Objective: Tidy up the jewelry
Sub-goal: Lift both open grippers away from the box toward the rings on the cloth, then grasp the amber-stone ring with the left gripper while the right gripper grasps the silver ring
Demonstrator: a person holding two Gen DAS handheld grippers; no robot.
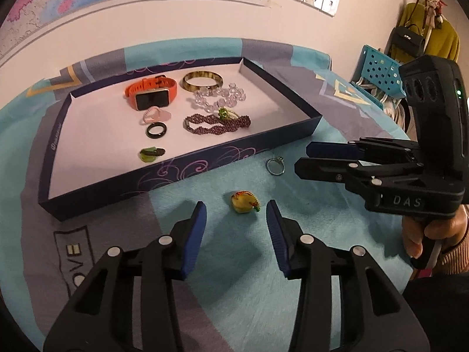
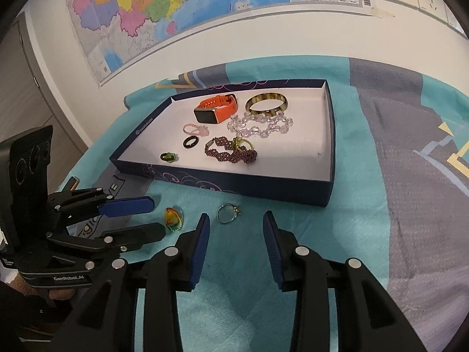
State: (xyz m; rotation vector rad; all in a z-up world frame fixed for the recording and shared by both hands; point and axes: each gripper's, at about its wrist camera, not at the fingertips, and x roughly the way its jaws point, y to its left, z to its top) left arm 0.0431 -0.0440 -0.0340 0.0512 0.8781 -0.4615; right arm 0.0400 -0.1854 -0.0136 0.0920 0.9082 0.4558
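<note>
Jewelry mostly sits inside the tray (image 1: 258, 143) already; two pieces remain on the cloth (image 1: 307, 234) in front of it. The yellow pendant (image 1: 244, 202) lies straight ahead of your left gripper (image 1: 236, 223), between its spread, empty fingers, so that hand is nearer. The silver ring (image 2: 228, 213) lies just ahead of your right gripper (image 2: 236, 228), slightly left of centre, its fingers likewise apart and holding nothing.

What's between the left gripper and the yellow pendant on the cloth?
Nothing visible. The yellow pendant with the beaded loop lies on bare teal cloth just ahead of the open left gripper. The silver ring and right gripper sit farther off, to the right.
</note>
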